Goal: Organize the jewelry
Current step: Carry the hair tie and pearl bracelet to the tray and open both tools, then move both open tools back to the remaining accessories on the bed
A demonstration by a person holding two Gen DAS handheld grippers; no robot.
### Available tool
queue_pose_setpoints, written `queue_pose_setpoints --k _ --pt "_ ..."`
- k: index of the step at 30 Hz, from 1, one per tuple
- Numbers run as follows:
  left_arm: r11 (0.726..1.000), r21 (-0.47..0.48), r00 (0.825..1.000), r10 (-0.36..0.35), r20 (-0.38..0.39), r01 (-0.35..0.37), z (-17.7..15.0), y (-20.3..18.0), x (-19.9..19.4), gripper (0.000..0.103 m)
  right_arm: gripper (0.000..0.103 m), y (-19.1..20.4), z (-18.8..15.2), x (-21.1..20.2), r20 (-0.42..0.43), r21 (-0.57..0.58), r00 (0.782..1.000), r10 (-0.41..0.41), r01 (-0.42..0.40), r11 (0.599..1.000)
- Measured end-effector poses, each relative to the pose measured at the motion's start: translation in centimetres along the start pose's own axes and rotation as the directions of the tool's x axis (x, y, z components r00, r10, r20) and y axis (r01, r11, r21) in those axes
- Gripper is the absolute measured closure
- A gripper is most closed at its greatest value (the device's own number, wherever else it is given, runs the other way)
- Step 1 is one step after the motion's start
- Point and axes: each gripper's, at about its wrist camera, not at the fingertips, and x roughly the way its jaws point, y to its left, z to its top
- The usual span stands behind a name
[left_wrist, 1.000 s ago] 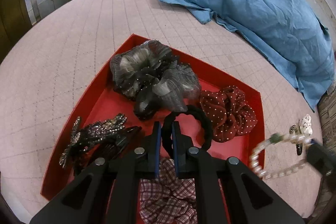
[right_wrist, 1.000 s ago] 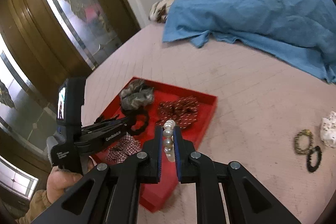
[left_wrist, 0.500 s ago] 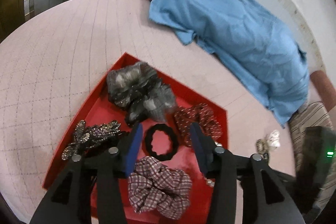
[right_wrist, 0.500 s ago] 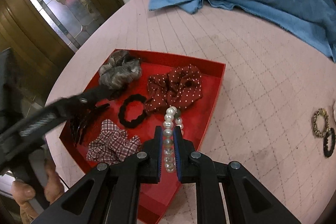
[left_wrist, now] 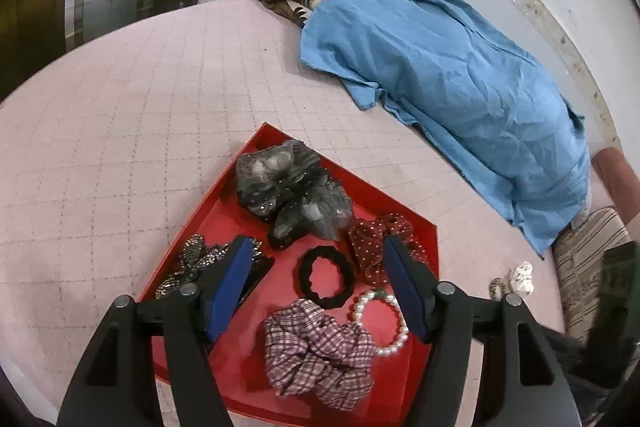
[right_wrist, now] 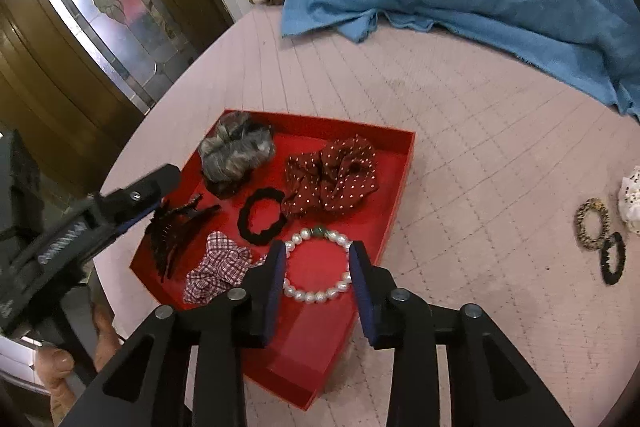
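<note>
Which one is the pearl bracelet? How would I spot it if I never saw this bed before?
Find the red tray on the pink quilt. The pearl bracelet lies in its near corner, between the fingers of the opening right claw, beside the checked scrunchie. It is the only ring of shiny white beads, with one green bead.

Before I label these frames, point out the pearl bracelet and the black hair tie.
pearl bracelet (right_wrist: 316, 294): right wrist view, on its near pearls.
black hair tie (right_wrist: 261, 234): right wrist view, on its near band.

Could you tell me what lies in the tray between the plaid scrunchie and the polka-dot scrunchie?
The black hair tie lies between the plaid scrunchie and the polka-dot scrunchie on the red tray; the right wrist view shows it best.
</note>
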Motion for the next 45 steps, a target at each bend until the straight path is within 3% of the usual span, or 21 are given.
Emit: queue_pose_setpoints --k 8,13,19,26,34,41,45 --pt "0.993 0.095 0.997 0.072 0.019 -0.074 -1.8 -1.7 0.1 0.036 0.061 -3.0 -1.3 -3.9 0.061 0.015 0.998 -0.025 0.024 1.0" --pt "0.983 0.131 0.991 0.122 0.061 -0.129 -3.4 -3.0 0.0 0.036 0.061 -7.7 -3.3 -6.7 0.088 0.084 0.995 -0.044 0.037 0.996" --pt "0.963 0.195 0.982 0.181 0.049 -0.187 -5.9 -4.9 0.0 0.036 0.054 -15.1 -6.0 -11.1 0.134 0.185 0.988 -0.082 0.057 0.981" --pt "0.964 0.224 0.989 0.147 0.01 -0.146 -7.1 -8.7 -0.9 0.036 0.052 -23.1 -8.5 -13.7 0.167 0.313 0.973 -0.157 0.099 0.944" --pt "0.942 0.311 0.991 0.134 -0.01 -0.125 -7.4 -14.9 -0.5 0.034 0.052 -28.9 -10.0 -13.3 0.192 0.377 0.963 -0.189 0.106 0.92" --pt "0.935 0.349 0.988 0.113 -0.108 -0.068 -9.0 -19.1 3.4 0.031 0.052 -34.3 -11.1 -13.3 0.211 0.474 0.961 -0.179 0.059 0.878" --pt "0.925 0.377 0.982 0.108 -0.156 -0.042 -10.3 -21.5 5.9 0.031 0.052 -35.4 -9.8 -13.5 0.236 0.474 0.957 -0.167 0.037 0.88"
